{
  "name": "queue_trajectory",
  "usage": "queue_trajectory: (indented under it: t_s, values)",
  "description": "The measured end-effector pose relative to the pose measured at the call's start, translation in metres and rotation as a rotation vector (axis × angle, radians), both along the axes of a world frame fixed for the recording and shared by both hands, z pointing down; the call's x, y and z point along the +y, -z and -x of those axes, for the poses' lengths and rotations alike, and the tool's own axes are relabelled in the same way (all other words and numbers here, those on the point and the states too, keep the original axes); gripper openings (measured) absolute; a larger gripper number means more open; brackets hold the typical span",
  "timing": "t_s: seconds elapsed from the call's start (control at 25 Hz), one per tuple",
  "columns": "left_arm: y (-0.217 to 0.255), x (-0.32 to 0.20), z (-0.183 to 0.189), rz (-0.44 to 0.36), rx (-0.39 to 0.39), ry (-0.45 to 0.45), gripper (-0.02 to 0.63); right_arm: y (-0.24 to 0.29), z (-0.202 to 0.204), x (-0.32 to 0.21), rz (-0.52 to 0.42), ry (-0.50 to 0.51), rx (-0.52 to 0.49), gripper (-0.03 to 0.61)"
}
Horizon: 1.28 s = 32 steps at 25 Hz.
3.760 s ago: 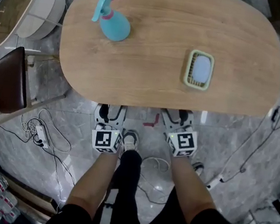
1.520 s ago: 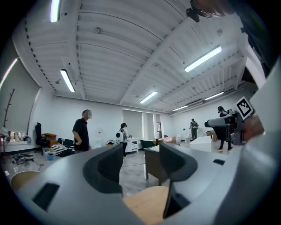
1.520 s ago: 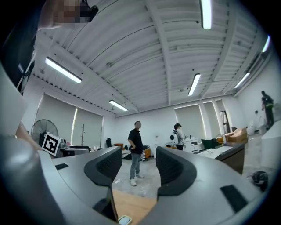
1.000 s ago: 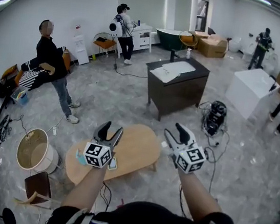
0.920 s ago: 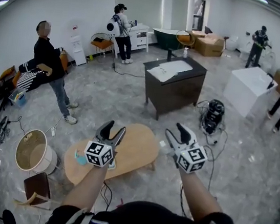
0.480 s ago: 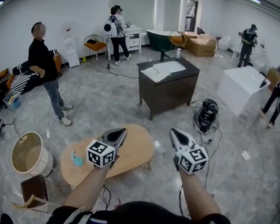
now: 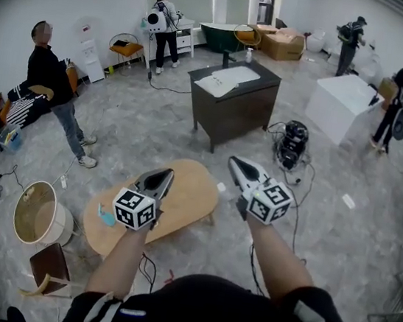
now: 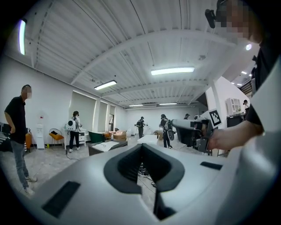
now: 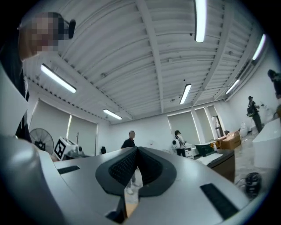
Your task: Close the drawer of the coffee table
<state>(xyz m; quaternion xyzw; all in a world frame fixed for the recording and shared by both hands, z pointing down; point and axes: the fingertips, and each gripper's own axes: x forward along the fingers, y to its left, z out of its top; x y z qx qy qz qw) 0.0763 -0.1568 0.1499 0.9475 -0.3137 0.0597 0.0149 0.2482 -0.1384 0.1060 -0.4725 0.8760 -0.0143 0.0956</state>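
The oval wooden coffee table (image 7: 182, 195) stands on the floor in front of me and below my hands; no drawer shows from here. A blue spray bottle (image 7: 106, 216) lies on its left end. Both grippers are held up in the air, well above the table. My left gripper (image 7: 157, 180) is shut with nothing between its fingers, and in its own view the jaws (image 8: 142, 147) meet against the room. My right gripper (image 7: 237, 164) is shut and empty too, with its tips (image 9: 137, 152) pressed together.
A dark cabinet (image 7: 232, 101) stands beyond the table, a black vacuum (image 7: 292, 143) and a white block (image 7: 342, 103) to its right. A round bin (image 7: 35, 221) and a brown chair (image 7: 49, 267) sit left of the table. Several people (image 7: 49, 83) stand around the room.
The head view rose from looking straight down at the table to the whole room. Both grippers' jaws went from open to shut, empty. The right gripper shifted up and left.
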Motion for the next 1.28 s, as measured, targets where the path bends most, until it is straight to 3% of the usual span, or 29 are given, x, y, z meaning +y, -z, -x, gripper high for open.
queue_trajectory:
  t_s: [0.08,0.28,0.64,1.28]
  values:
    - [-0.002,0.003,0.001,0.005,-0.001,0.003,0.006,0.011,0.003,0.003,-0.02,0.029,-0.065,0.008]
    - [-0.002,0.009,0.007,0.003,-0.004,0.007,0.006,0.012,0.014,-0.015,0.009,0.035,-0.074,0.008]
    - [-0.004,0.003,0.018,-0.005,0.0,0.036,0.006,0.004,0.032,-0.019,-0.012,0.039,0.076,0.008]
    - [0.004,-0.01,0.024,-0.031,-0.005,0.058,0.006,-0.011,0.035,-0.015,0.021,0.037,0.09,0.008]
